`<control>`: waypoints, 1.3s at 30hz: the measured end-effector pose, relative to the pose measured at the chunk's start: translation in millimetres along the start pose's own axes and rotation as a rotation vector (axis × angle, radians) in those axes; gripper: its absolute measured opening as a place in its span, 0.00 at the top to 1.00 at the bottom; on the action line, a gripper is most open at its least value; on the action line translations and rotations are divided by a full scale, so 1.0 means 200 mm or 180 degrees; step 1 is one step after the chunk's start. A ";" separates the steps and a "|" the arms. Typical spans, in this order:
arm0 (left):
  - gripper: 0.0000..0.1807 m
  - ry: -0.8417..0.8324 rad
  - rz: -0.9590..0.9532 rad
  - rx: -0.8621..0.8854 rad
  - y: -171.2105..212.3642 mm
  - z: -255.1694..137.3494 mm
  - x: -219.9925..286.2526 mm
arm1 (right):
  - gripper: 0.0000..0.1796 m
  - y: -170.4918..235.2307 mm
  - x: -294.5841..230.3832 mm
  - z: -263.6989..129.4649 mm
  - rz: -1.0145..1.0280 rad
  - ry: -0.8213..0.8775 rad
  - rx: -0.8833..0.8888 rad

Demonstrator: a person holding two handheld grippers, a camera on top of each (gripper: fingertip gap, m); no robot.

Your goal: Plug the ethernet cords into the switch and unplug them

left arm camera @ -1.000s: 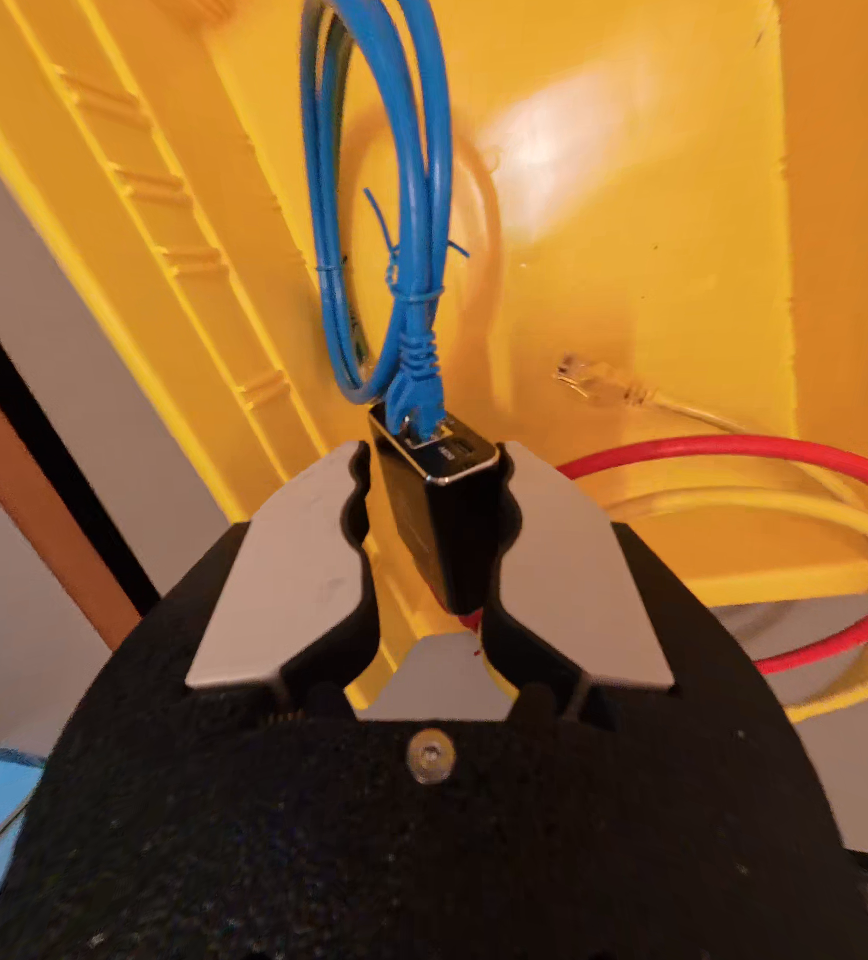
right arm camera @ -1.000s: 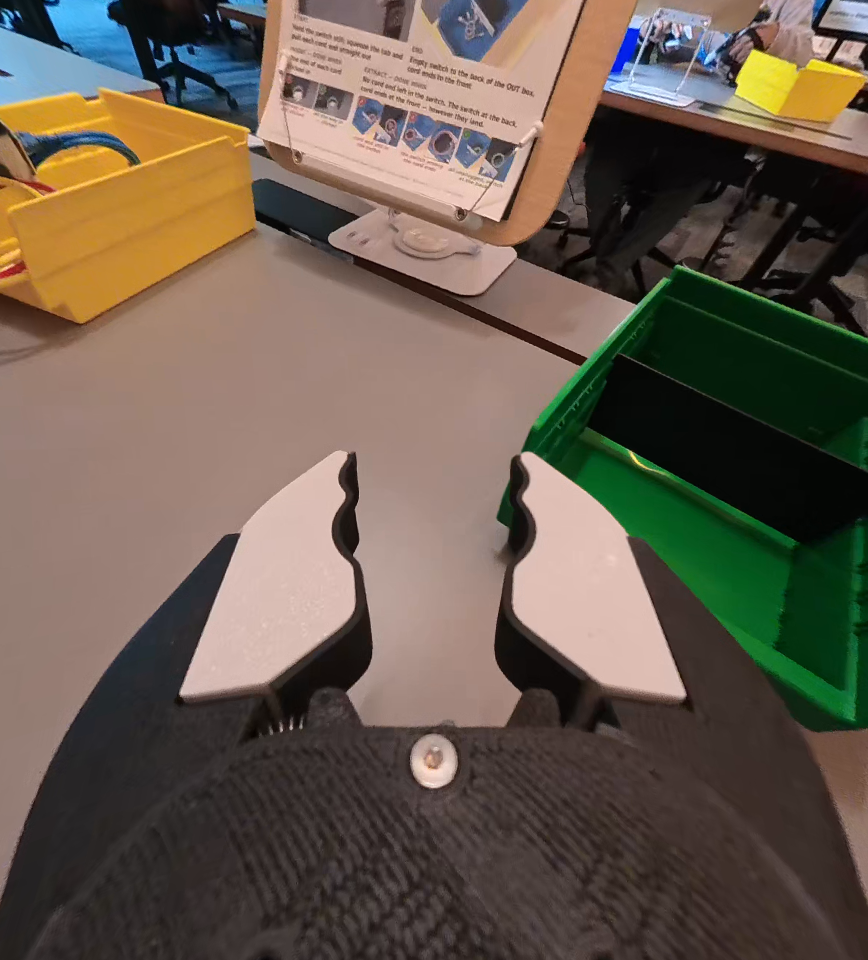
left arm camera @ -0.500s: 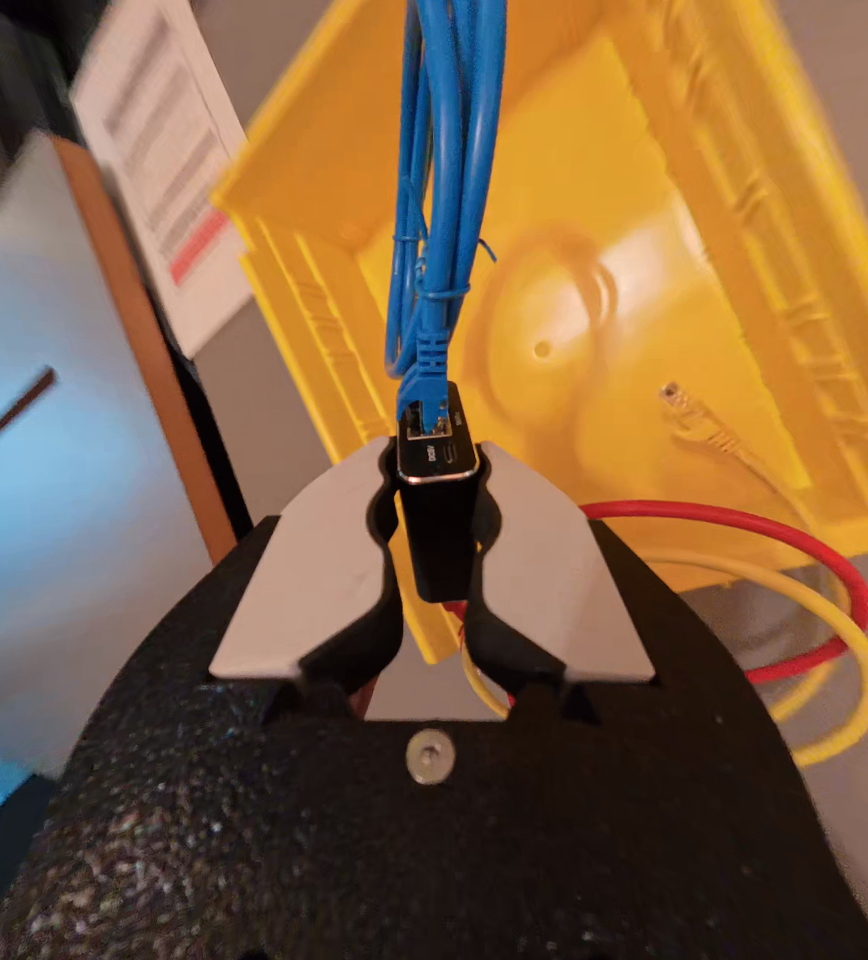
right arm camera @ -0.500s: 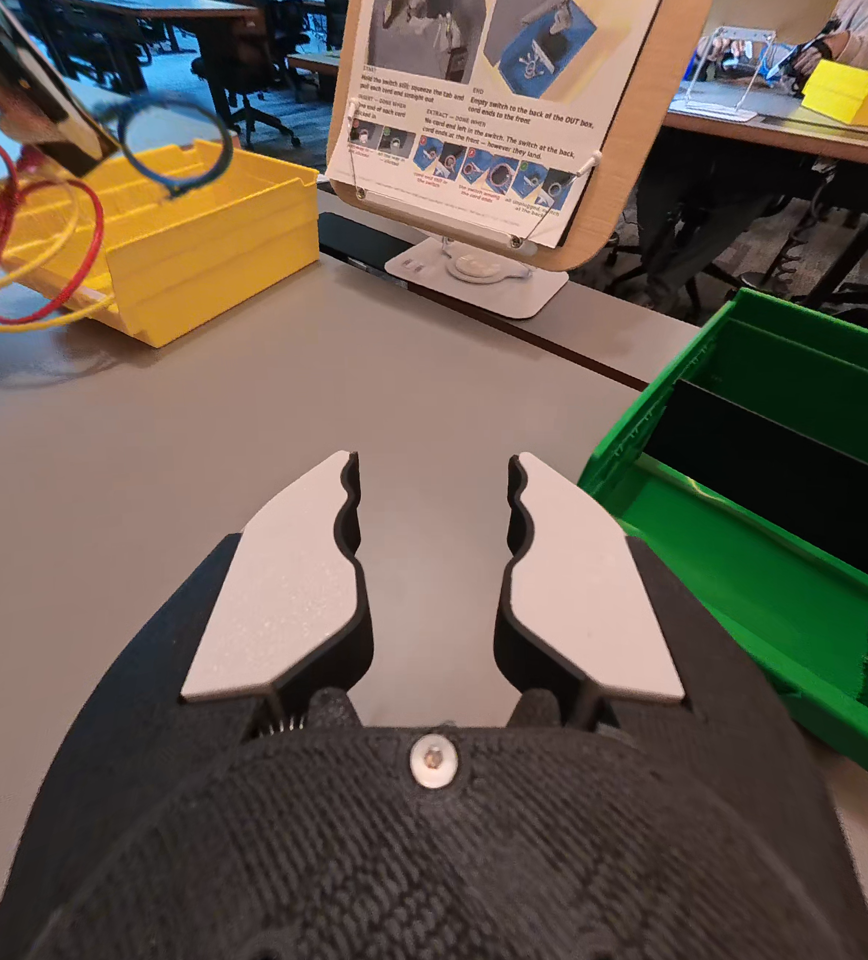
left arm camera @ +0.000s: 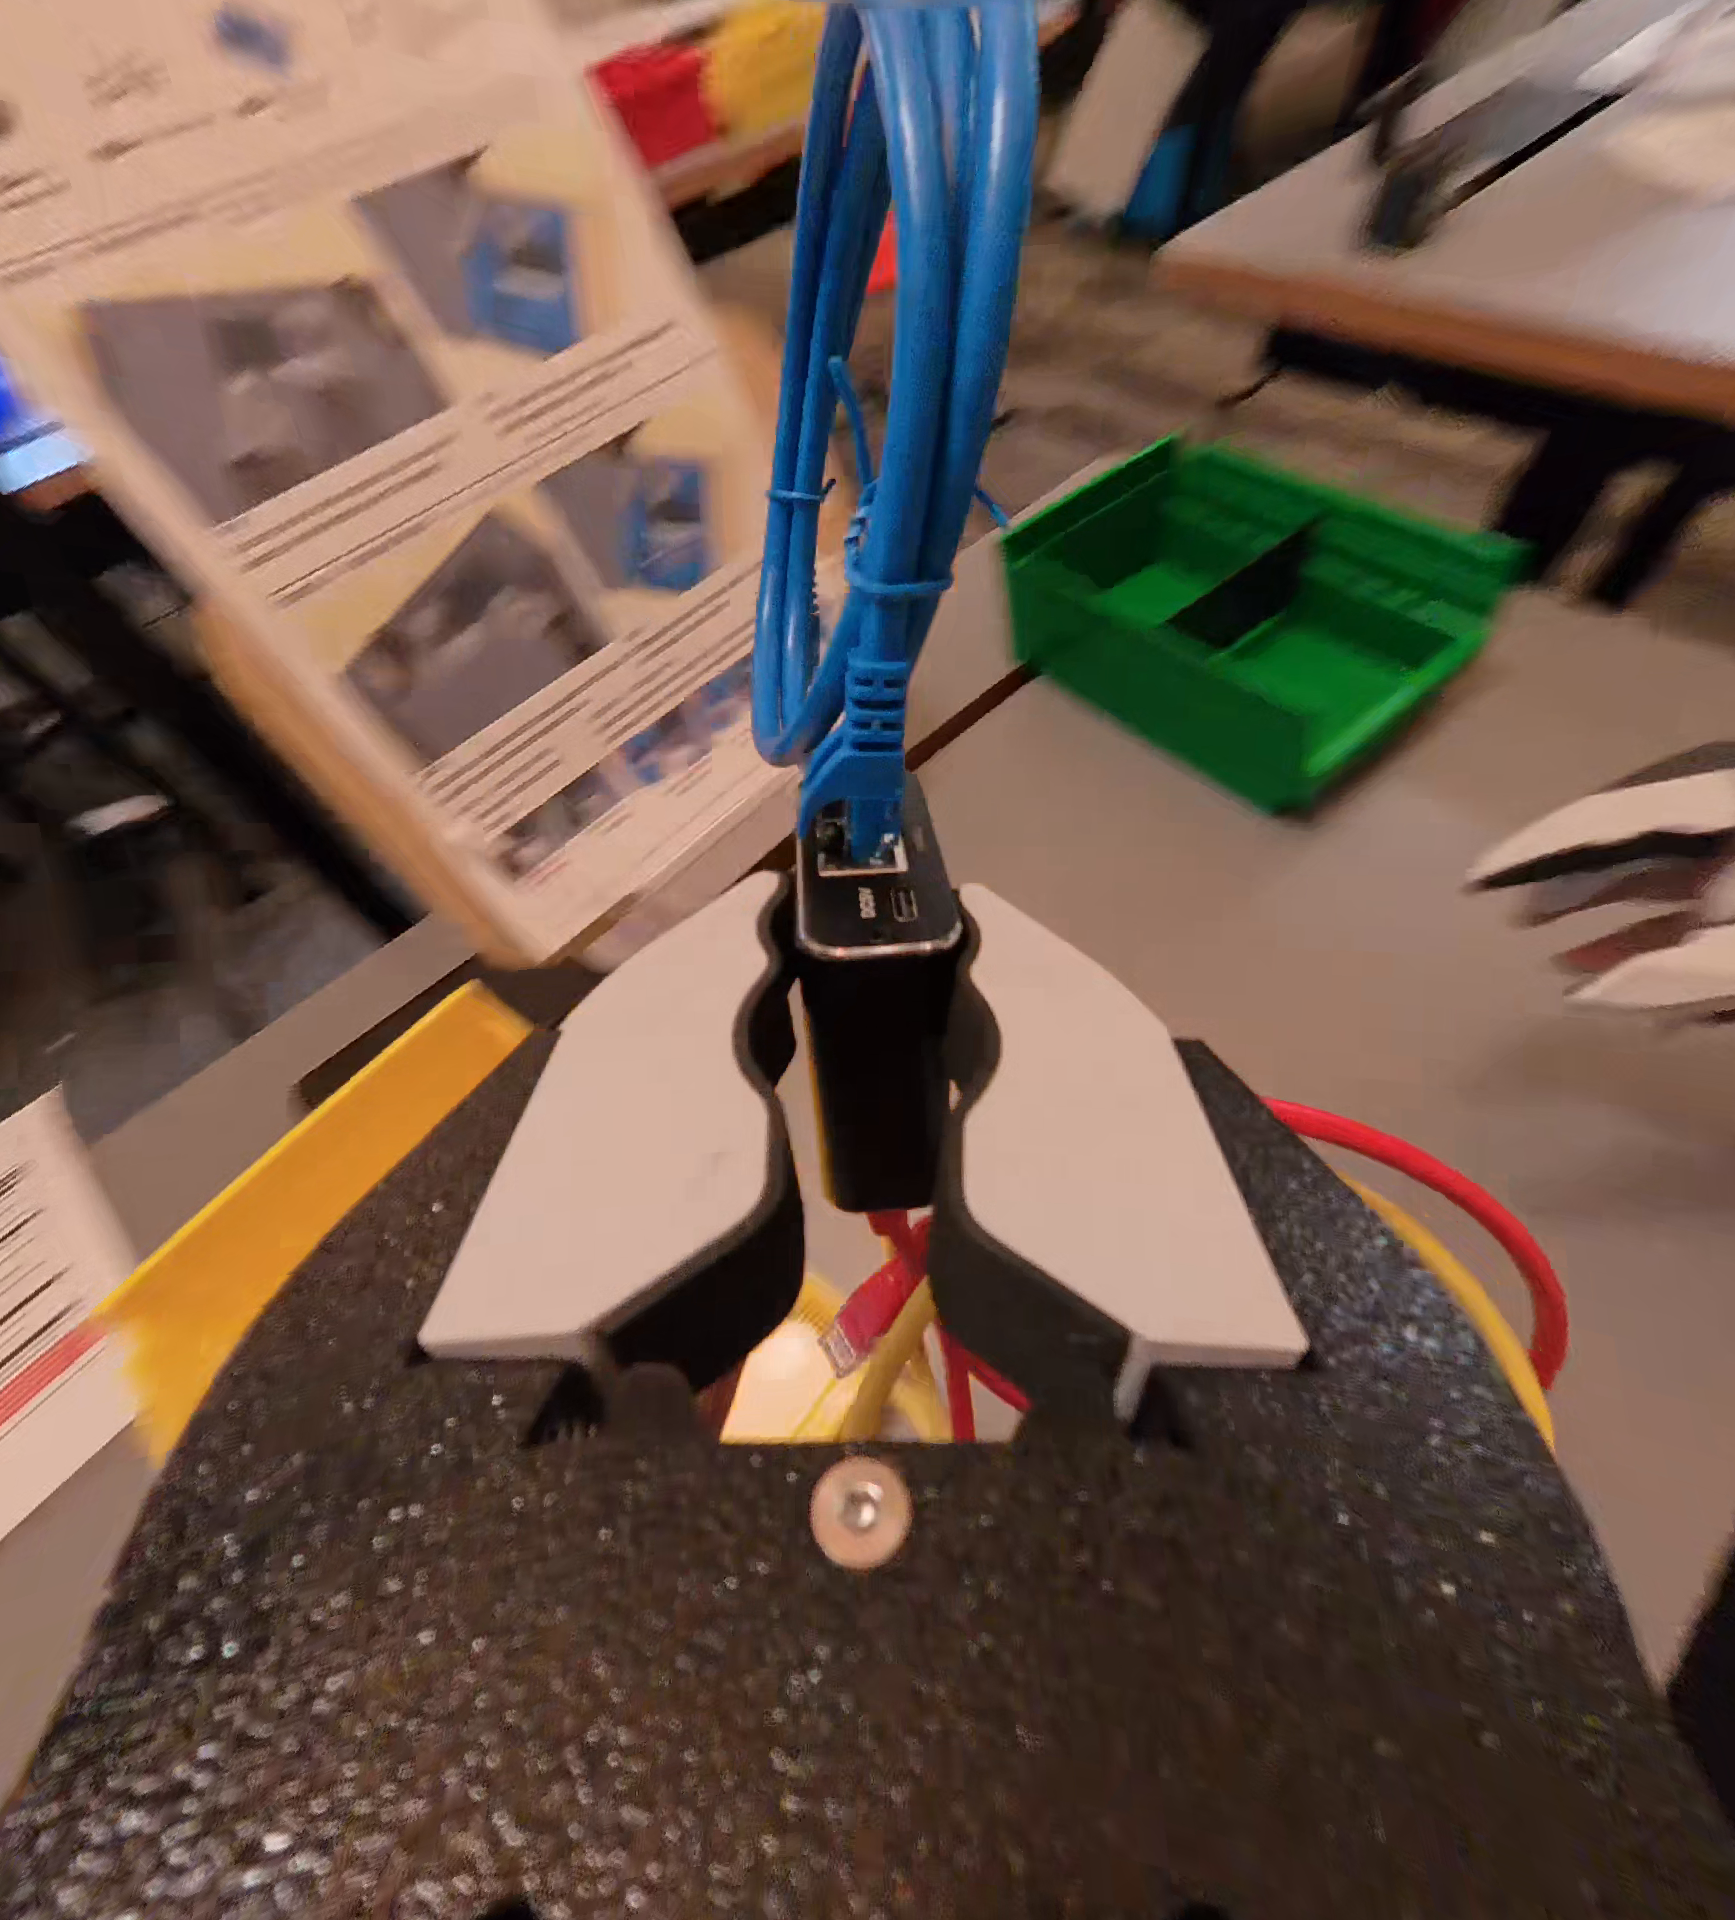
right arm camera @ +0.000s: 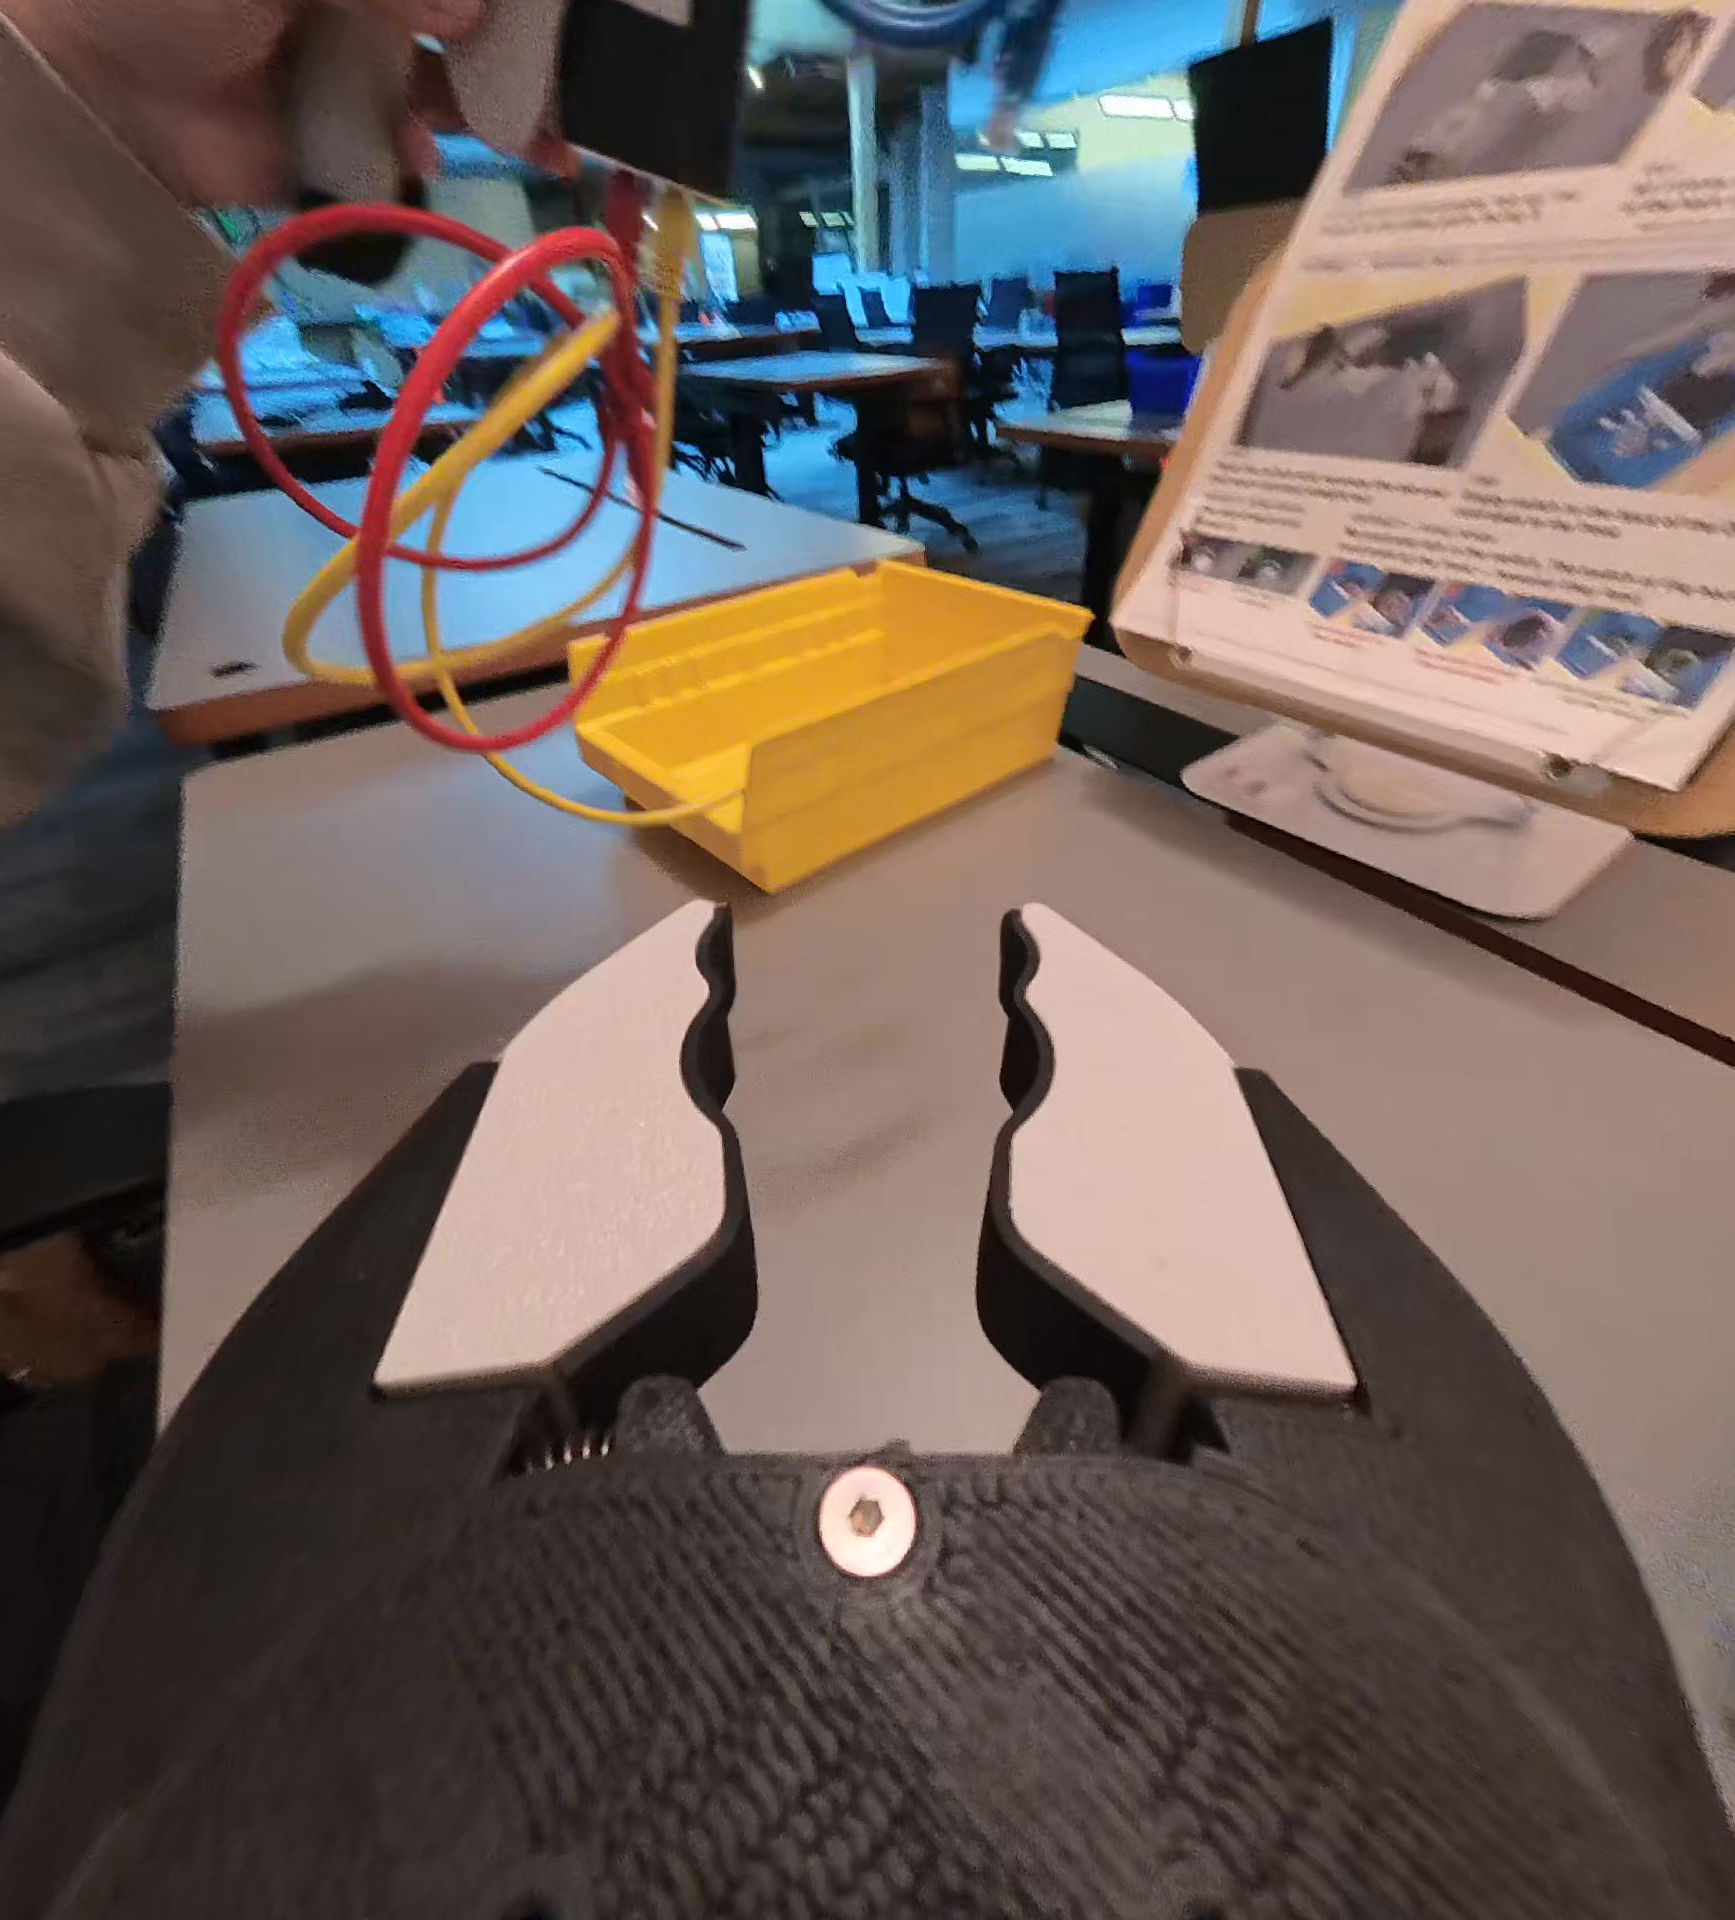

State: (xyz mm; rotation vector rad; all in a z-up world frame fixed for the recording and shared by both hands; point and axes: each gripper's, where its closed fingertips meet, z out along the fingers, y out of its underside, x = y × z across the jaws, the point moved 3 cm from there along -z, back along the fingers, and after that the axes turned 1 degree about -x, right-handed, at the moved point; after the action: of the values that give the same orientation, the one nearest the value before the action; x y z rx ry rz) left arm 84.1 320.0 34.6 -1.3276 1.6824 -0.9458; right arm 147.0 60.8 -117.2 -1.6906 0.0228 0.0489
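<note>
Switch (left arm camera: 873, 1039) now above smooth grey table (right arm camera: 1258, 1039)

Blue cord (left arm camera: 904, 312) cut off above, instruction sheet (left arm camera: 375, 416) blurred

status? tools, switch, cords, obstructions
Left tool shut on switch, lifted off the table. Right tool open, empty. Blue cord plugged in; red cord and yellow cord dangling below. Nothing blocking.

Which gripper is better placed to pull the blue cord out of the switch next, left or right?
Probably the right gripper: its jaws are open and hold nothing. The left gripper is shut on the switch, holding it in the air with the blue cord plugged in its far end, so it has to hold.
</note>
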 end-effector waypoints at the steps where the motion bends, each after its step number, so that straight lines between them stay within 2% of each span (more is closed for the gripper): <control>1: 0.86 0.0254 -0.0021 0.0145 -0.04 0.01 0.09 | 0.72 -0.02 -0.03 0.01 -0.0013 -0.0040 0.0104; 6: 0.86 0.1463 -0.0259 0.0608 -0.13 0.12 0.48 | 0.73 -0.16 -0.09 -0.03 0.0157 -0.0213 0.0765; 12: 0.87 0.2452 -0.0294 0.0597 -0.09 0.32 0.90 | 0.75 -0.22 -0.06 -0.10 0.0273 -0.0206 0.1064; 18: 0.87 0.2946 -0.0201 0.0411 -0.08 0.45 1.19 | 0.76 -0.28 -0.04 -0.17 0.0389 -0.0267 0.1481; 20: 0.87 0.3019 -0.0058 0.0341 -0.07 0.46 1.25 | 0.81 -0.31 -0.04 -0.20 0.0219 -0.0271 0.1593; 25: 0.87 0.2914 0.0138 0.0436 -0.11 0.49 1.29 | 0.83 -0.32 -0.01 -0.24 0.0359 -0.0293 0.1547; 29: 0.78 0.2499 0.0139 0.0663 -0.16 0.49 1.24 | 0.84 -0.29 0.05 -0.25 0.0097 0.0147 0.1419; 33: 0.75 0.2021 0.0086 0.0773 -0.18 0.39 1.16 | 0.84 -0.30 0.13 -0.31 -0.0026 0.0508 0.1424; 36: 0.70 0.1724 0.0332 0.0683 -0.07 0.33 1.17 | 0.85 -0.32 0.14 -0.35 -0.0019 0.0419 0.1503; 39: 0.67 0.1633 0.0619 0.0570 0.04 0.32 1.19 | 0.85 -0.33 0.08 -0.34 -0.0120 0.0015 0.1471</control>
State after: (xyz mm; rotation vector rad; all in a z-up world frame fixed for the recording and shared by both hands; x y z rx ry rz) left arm 103.2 83.0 -29.2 -0.8244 2.0033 -1.3620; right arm 166.7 2.1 -44.7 -1.2287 0.0051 0.0098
